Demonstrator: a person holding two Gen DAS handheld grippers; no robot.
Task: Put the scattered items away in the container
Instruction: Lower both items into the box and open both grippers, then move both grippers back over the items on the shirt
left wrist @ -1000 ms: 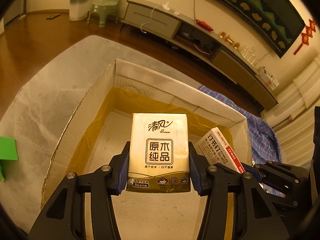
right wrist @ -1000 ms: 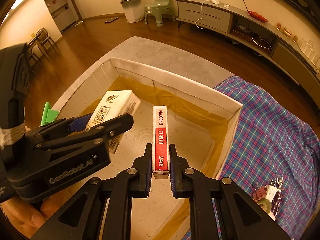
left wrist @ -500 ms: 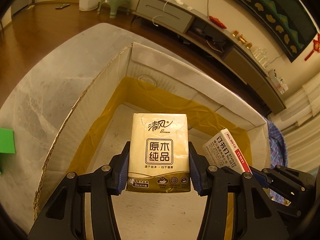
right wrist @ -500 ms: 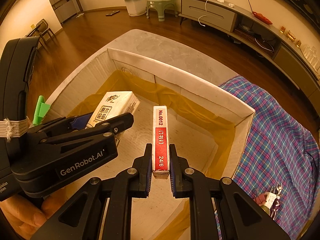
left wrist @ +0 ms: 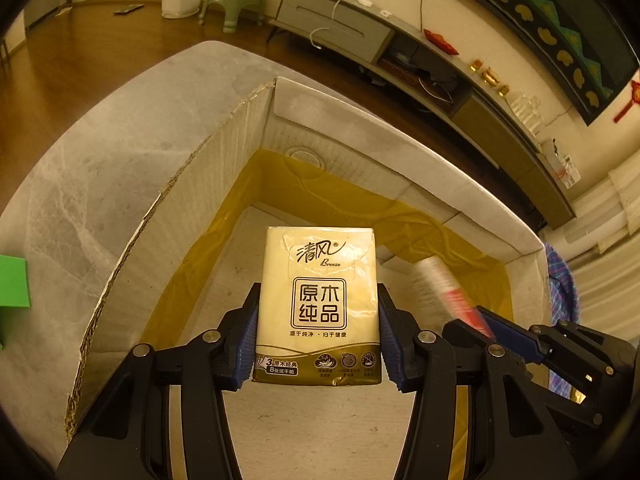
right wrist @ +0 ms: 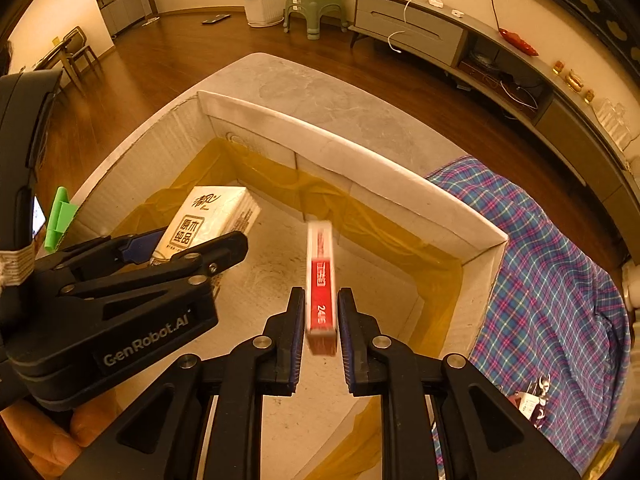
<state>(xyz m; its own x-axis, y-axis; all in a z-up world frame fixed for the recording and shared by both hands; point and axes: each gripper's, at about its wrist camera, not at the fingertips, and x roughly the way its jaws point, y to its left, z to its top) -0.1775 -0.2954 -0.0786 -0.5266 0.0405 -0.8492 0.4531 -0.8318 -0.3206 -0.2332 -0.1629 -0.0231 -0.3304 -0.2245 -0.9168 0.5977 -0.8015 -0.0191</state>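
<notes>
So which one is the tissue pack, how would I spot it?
Find the big white cardboard box with shiny yellow tape inside, on the grey table. Above its floor, the left gripper squeezes the tissue pack: wide, soft, cream-gold with black Chinese characters. The staple box beside it is thin, red and white.

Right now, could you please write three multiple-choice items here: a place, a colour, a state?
1. Where is the tissue pack? A in the left gripper, over the cardboard box; B on the plaid cloth; C on the floor.
2. What colour is the staple box's band? A green; B red; C blue.
3. How is the right gripper? A clamped on the staple box; B open; C out of view.
Answers: A, its pads press the pack's sides; B, the band reads red; B, gaps flank the box.
</notes>
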